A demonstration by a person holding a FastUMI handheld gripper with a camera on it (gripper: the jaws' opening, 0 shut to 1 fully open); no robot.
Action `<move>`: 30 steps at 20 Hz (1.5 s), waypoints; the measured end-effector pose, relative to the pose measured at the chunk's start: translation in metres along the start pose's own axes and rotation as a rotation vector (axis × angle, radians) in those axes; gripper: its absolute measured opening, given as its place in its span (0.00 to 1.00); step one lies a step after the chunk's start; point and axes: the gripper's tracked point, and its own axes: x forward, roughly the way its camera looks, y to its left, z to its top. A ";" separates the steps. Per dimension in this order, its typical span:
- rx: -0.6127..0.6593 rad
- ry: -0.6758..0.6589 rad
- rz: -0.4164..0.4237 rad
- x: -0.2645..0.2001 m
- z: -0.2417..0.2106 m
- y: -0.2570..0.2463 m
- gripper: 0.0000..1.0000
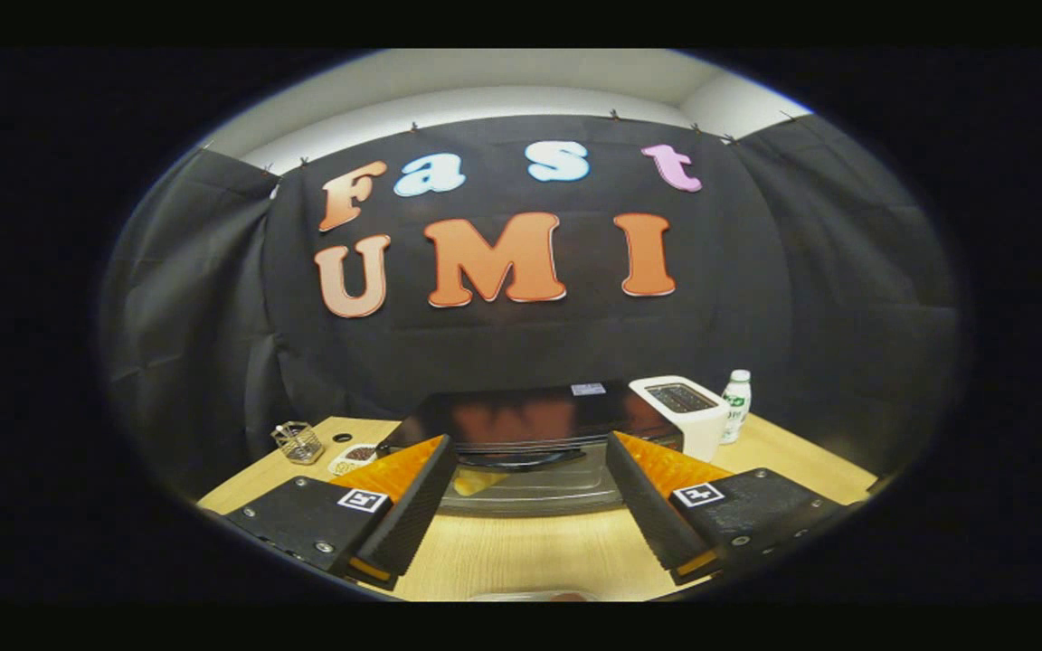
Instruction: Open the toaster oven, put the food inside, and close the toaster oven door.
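Your wooden table (pixel 530 551) carries everything, set against the booth's black cloth wall. The toaster oven (pixel 530 425) sits dead ahead beyond your fingers, its dark top glossy, its glass door and handle (pixel 521 459) facing you, apparently closed. Just right of it stands a white pop-up toaster (pixel 686 411), then a small plastic bottle (pixel 736 405). To the left lie a wire basket (pixel 297 442) and a small dish (pixel 354 457) of something dark. Your gripper (pixel 525 506) hangs wide open, its fingers holding nothing, bare table between them.
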 end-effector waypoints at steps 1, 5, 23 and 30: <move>-0.019 -0.007 -0.006 -0.009 0.006 -0.001 0.99; -0.056 -0.057 -0.008 -0.044 0.031 -0.004 0.99; 0.005 -0.119 -0.014 -0.099 0.049 -0.032 0.99; 0.025 -0.109 -0.015 -0.103 0.045 -0.039 0.99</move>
